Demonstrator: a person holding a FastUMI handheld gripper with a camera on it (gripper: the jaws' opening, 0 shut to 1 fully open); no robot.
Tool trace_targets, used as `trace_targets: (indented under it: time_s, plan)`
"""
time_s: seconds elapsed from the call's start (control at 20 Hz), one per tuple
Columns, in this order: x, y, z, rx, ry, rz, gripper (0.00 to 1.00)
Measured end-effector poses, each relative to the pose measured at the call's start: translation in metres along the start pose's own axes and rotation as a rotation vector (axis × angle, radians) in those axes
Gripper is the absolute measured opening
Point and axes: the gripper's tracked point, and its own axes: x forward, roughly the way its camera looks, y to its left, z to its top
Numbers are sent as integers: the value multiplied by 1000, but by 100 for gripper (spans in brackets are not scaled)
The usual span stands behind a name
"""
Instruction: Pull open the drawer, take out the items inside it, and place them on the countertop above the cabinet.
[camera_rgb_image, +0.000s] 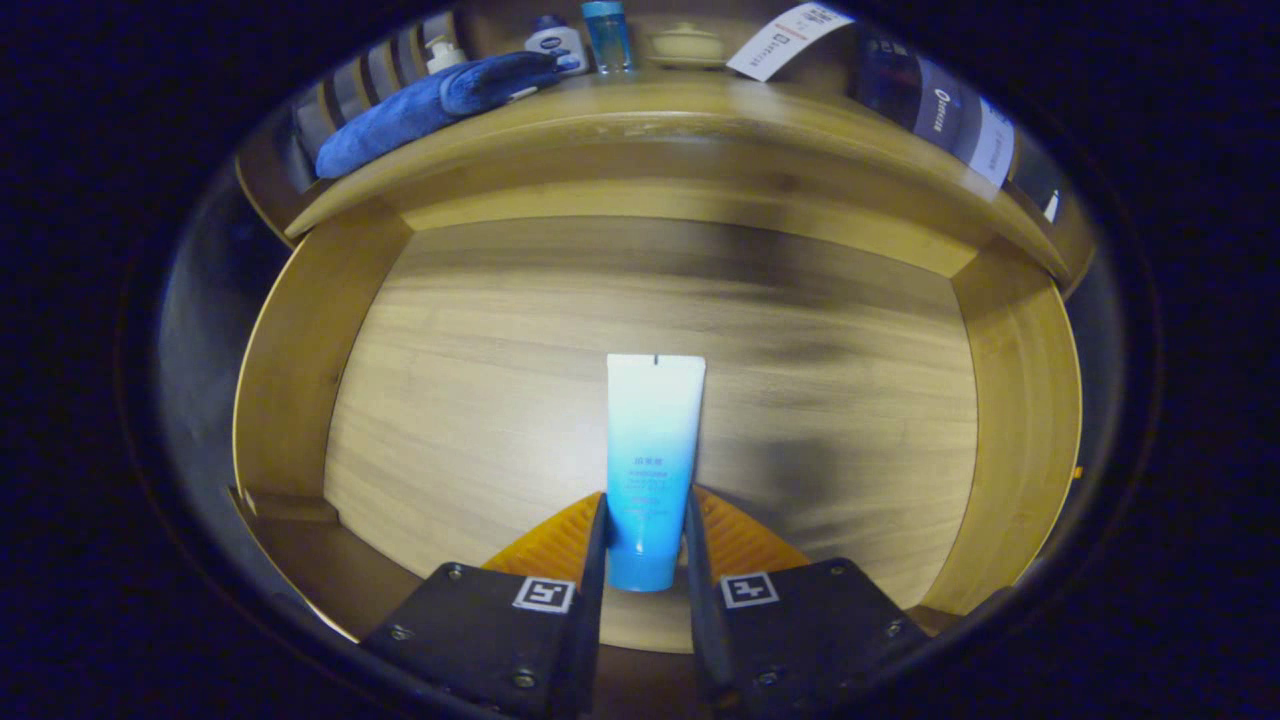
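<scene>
So in the gripper view you're looking down into the open drawer (300, 380), and your gripper (645, 530) is pinching the tube (652, 440) with a finger pressing in on each side of its lower half. The tube is sitting right between the fingers, over the bare wooden drawer bottom, and whether it's touching the wood or already hanging a bit above it, I can't tell.

Its long axis is running straight ahead along the fingers: flat crimped end pointing away from you toward the back of the drawer, cap end tucked down near the gripper body. Grabbing it across the narrow width like that makes sense to me, since the fingers are squeezing the firmer part and the tube isn't free to swing sideways.

Beyond the drawer's back edge the countertop (700, 110) is waiting, already carrying a blue cloth (420, 105), a couple of bottles (605, 35) and a small lidded dish (687, 45). I'm guessing you're heading for a free patch near the front edge.
</scene>
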Motion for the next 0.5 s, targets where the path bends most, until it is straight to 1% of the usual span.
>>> trace_targets:
  time_s: [0.1,0.2,0.4,0.5]
  plan:
    - [-12,2,4,-5,-28,22,39]
    - [-26,10,10,12,-62,69,39]
    - [-69,28,25,53,-150,180,38]
    - [-91,30,35,50,-201,202,39]
